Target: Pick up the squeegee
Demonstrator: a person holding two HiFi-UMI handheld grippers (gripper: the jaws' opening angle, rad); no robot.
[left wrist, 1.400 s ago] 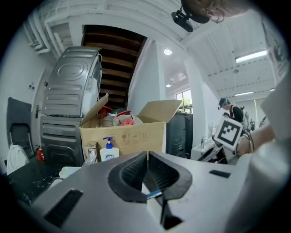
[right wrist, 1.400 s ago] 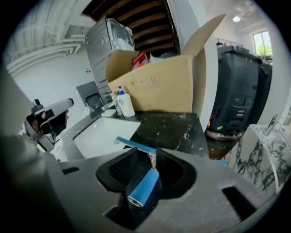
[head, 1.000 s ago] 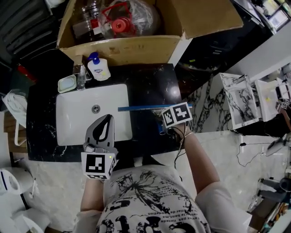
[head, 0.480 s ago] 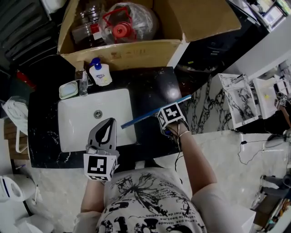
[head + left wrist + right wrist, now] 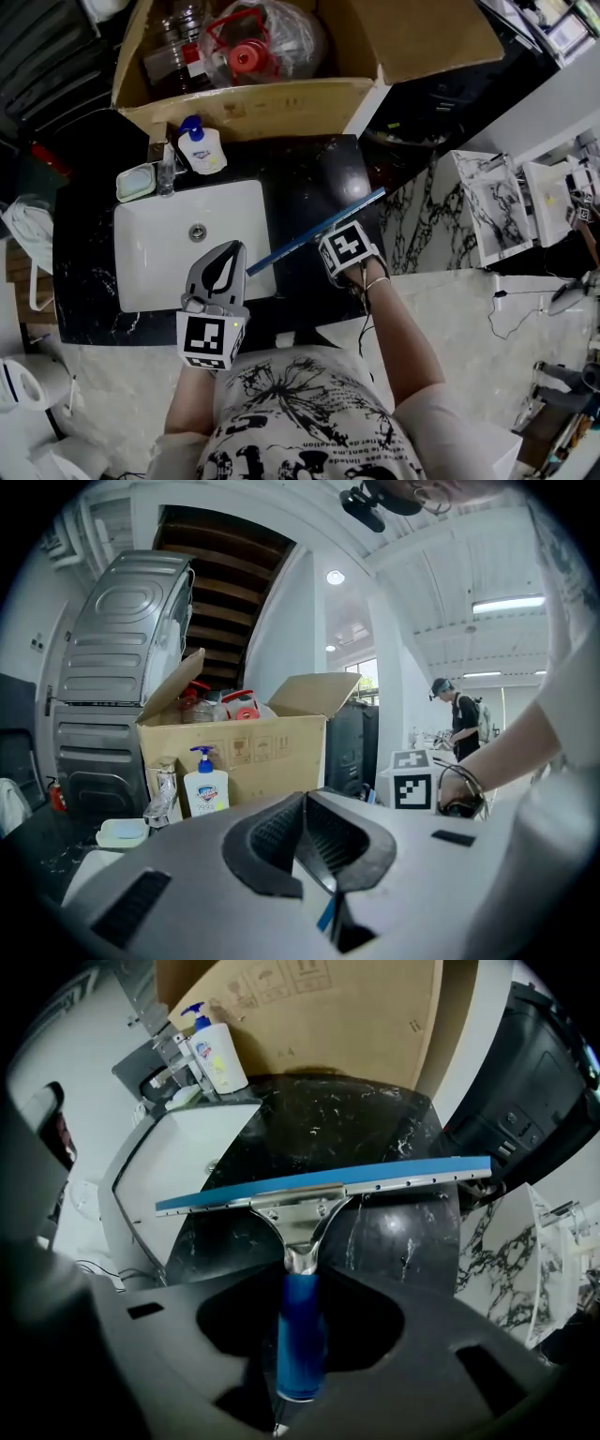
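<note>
The squeegee [image 5: 314, 233] has a long blue blade on a metal neck and a blue handle [image 5: 300, 1330]. In the head view it slants across the black counter [image 5: 309, 173] from the sink's corner to the far right. My right gripper [image 5: 300, 1288] points down at the counter's front right. Its jaws are closing with the handle between them, and the blade [image 5: 323, 1183] hangs off the counter. My left gripper [image 5: 230, 247] hovers over the sink's front edge, shut with nothing in it, pointing at the cardboard box [image 5: 234, 747].
A white sink [image 5: 150, 272] is set in the counter's left half. Behind it stand a faucet [image 5: 166, 173], a soap dish [image 5: 136, 183] and a soap bottle [image 5: 202, 150]. An open cardboard box [image 5: 253, 105] of bottles sits at the back. Marbled white shelves [image 5: 492, 202] stand at the right.
The squeegee blade swung from lying level across the counter to a diagonal, right end farther away. The right gripper shifted slightly left with it. The left gripper sank a little.
</note>
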